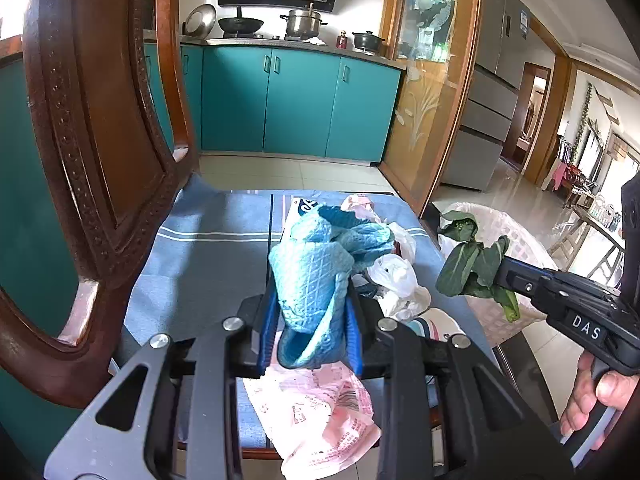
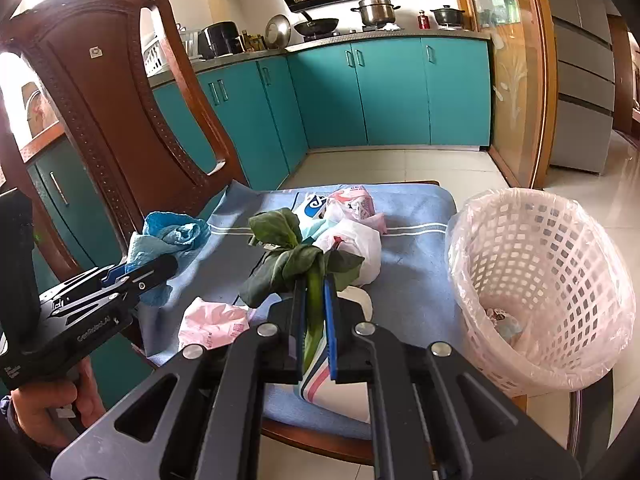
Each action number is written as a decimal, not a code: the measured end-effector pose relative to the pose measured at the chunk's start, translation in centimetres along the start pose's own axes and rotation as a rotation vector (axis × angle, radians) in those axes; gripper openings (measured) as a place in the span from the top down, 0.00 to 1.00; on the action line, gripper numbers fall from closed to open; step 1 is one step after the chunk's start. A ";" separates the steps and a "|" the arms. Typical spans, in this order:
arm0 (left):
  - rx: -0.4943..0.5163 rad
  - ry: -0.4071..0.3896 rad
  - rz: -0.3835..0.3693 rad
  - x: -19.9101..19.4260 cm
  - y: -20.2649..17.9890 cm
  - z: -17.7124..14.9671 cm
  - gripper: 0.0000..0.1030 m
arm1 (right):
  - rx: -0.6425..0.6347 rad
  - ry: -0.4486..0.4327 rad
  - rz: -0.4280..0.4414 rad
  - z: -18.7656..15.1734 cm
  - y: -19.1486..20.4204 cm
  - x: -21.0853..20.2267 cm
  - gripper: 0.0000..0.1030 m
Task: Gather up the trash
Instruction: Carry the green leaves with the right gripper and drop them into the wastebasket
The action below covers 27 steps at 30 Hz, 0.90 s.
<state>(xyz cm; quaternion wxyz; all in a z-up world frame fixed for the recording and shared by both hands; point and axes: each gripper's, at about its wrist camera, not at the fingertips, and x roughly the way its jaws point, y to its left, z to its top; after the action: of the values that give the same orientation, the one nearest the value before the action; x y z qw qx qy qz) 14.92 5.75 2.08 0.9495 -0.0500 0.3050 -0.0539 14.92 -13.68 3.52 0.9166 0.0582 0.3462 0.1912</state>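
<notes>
My left gripper [image 1: 310,292] is shut on a crumpled blue cloth [image 1: 316,272], held just above a chair's blue seat cover [image 1: 208,264]. In the right wrist view that gripper [image 2: 172,264] and cloth [image 2: 168,236] show at the left. My right gripper [image 2: 314,280] is shut on the stem of wilted leafy greens [image 2: 288,256], above the seat cover [image 2: 412,280]. The left wrist view shows it [image 1: 500,268] holding the greens [image 1: 468,268] in front of a white lattice basket [image 1: 516,248]. On the seat lie a pink plastic bag [image 2: 216,320], a white plastic bag [image 2: 360,248] and a printed packet [image 2: 316,204].
The bag-lined basket [image 2: 540,272] stands on the floor right of the chair, with a few scraps inside. The carved wooden chair back [image 2: 104,100] rises on the left. Teal kitchen cabinets [image 2: 380,92] and a glass door [image 2: 516,80] lie beyond. A hand [image 2: 44,404] grips the left handle.
</notes>
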 end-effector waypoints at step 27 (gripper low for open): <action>0.017 0.019 -0.004 0.0 0.1 -0.2 0.72 | 0.063 -0.090 -0.144 1.3 -4.9 -1.4 0.91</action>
<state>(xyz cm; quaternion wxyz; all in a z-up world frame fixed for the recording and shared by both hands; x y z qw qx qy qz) 14.85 5.82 1.91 0.9469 -0.0419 0.3133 -0.0587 16.30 -18.70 4.20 0.9403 0.0705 0.3139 0.1112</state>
